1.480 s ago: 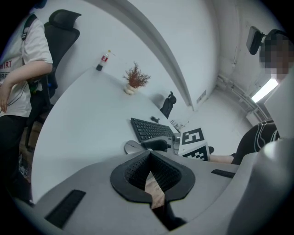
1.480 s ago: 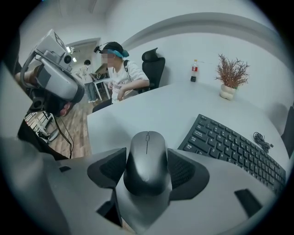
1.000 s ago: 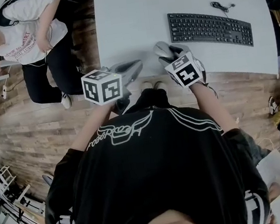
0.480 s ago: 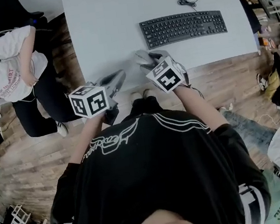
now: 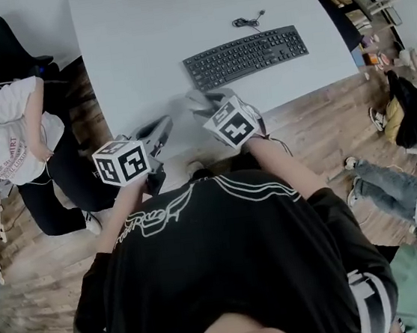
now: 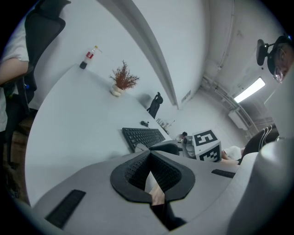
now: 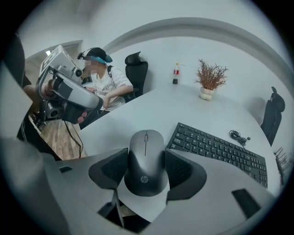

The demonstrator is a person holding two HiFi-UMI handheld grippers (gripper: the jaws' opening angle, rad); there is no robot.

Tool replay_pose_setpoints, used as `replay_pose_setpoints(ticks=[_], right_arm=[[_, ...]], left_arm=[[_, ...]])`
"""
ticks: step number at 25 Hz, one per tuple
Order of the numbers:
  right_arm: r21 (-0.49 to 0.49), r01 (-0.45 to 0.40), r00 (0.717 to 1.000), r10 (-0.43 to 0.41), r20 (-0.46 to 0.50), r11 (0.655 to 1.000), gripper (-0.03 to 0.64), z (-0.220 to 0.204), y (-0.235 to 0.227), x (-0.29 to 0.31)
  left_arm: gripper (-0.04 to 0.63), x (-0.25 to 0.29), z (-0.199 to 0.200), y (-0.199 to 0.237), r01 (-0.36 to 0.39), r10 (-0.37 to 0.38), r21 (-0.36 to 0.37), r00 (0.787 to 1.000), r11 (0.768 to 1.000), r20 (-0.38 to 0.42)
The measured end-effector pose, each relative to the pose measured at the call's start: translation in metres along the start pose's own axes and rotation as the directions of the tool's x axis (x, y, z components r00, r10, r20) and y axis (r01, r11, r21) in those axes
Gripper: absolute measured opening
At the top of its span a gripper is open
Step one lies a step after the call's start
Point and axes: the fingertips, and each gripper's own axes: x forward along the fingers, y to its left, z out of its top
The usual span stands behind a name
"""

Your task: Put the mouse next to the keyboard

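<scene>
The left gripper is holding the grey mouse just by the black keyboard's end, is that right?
No, it's the right gripper that holds the grey mouse by the black keyboard's end; the right gripper view shows the mouse between its jaws.

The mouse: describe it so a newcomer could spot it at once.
On the large white table, find the long black keyboard. Near its left end, the dark grey oval mouse is clamped in the right gripper: small, rounded, keyless.
</scene>
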Motion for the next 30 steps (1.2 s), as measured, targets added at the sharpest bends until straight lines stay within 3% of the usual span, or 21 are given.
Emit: replay_pose_setpoints(ticks=[9, 14, 22, 30], right_arm=[[0.046, 0.015, 0.997, -0.018, 0.074, 0.999, 0.255, -0.01, -0.053, -0.041], [0.074, 0.036, 0.99, -0.046, 0.131, 0.997, 0.255, -0.02, -0.112, -0.071], [0.097, -0.011, 0.98, -0.008, 0.201, 0.995, 0.255, -0.035, -0.211, -0.112], [0.141, 0.004, 0.973, -0.037, 0.229, 0.99, 0.255, -0.076, -0.318, -0.145]], left_arm=[[0.006, 0.043, 0.022, -0.018, -0.016, 0.016, 0.019, 0.999, 1.0, 0.034], [0.006, 0.086, 0.035, -0.038, -0.044, 0.044, 0.033, 0.999, 0.998, 0.022], [0.006, 0.175, 0.073, -0.075, -0.093, 0.092, 0.039, 0.995, 0.995, 0.036], [0.006, 0.274, 0.093, -0.116, -0.102, 0.102, 0.079, 0.995, 0.992, 0.008]])
